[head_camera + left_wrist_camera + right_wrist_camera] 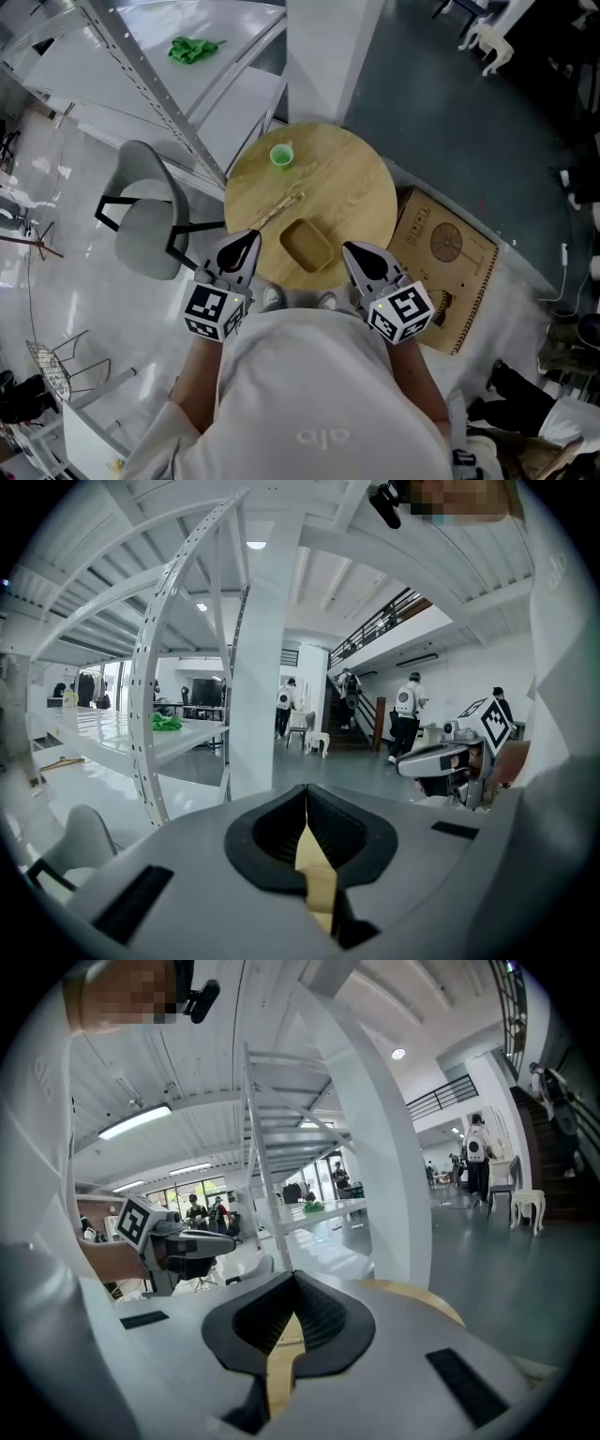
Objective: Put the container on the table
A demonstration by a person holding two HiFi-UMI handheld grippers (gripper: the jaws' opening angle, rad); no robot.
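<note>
A shallow tan rectangular container rests on the round wooden table, near its front edge. My left gripper hovers at the table's near left rim and my right gripper at the near right rim, with the container between them and neither touching it. Both are shut with nothing in them. In the left gripper view the jaws of the left gripper meet at the tip, and the right gripper shows at the right. The right gripper looks the same in its own view.
A small green cup and a thin wooden stick lie farther back on the table. A grey chair stands to the left and a cardboard board lies on the floor to the right. A white rack and pillar stand behind.
</note>
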